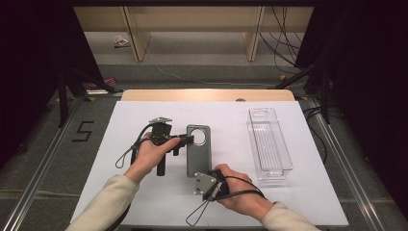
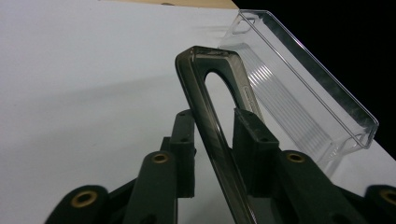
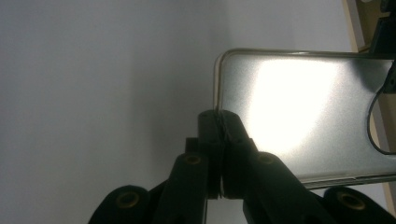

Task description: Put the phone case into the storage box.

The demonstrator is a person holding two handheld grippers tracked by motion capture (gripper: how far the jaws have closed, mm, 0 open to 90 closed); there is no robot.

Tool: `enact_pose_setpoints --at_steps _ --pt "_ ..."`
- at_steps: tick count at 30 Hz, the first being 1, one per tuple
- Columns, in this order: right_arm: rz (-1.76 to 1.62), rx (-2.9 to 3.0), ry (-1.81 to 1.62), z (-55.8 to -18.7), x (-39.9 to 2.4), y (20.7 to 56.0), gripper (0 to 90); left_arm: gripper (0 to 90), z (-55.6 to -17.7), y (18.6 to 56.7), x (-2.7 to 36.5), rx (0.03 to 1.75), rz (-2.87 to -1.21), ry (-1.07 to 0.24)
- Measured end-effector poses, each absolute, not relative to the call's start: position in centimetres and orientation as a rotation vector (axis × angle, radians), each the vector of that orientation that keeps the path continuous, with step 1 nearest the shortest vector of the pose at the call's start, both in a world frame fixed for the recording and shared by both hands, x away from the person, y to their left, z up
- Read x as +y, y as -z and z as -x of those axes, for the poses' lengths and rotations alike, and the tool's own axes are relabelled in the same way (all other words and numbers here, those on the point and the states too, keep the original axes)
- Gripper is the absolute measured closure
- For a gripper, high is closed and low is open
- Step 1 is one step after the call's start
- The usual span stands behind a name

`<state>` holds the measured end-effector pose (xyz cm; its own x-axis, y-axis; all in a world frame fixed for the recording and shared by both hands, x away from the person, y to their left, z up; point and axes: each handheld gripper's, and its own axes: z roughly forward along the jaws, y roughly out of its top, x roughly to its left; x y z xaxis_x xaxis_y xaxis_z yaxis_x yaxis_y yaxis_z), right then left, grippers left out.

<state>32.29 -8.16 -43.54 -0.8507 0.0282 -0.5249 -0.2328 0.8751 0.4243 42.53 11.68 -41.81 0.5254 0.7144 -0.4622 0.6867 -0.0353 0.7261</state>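
A smoky translucent phone case (image 1: 198,149) with a camera cut-out lies near the middle of the white table (image 1: 298,192). My left gripper (image 1: 188,140) reaches its upper left edge from the left. In the left gripper view the case rim (image 2: 210,116) runs between the two jaws with small gaps on both sides, so the left gripper (image 2: 217,126) stands open around it. My right gripper (image 1: 200,174) comes in at the near end. In the right gripper view the right gripper (image 3: 219,116) is shut on the case (image 3: 299,112) at a corner of its edge.
A long clear plastic tray (image 1: 287,159) lies lengthwise at the right of the table, also visible as the clear tray (image 2: 299,88) behind the case. A wooden strip (image 1: 207,95) borders the far edge. Metal rails, cables and dark stands flank the table.
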Motion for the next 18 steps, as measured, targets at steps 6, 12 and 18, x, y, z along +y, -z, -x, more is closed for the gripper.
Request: enact_pose_setpoints --at_steps 6,12,18 --pt "0.155 2.515 -0.647 -32.3 -8.2 43.7 88.9 74.7 -42.3 41.5 11.6 1.179 -1.709 0.009" --pt "0.151 2.516 -0.647 -32.4 -8.2 43.9 89.0 77.1 -41.9 40.9 11.4 1.151 -1.706 0.010" --pt "0.155 2.507 -0.641 -32.5 -8.2 44.0 89.0 78.5 -41.8 40.8 11.3 1.134 -1.692 0.021"
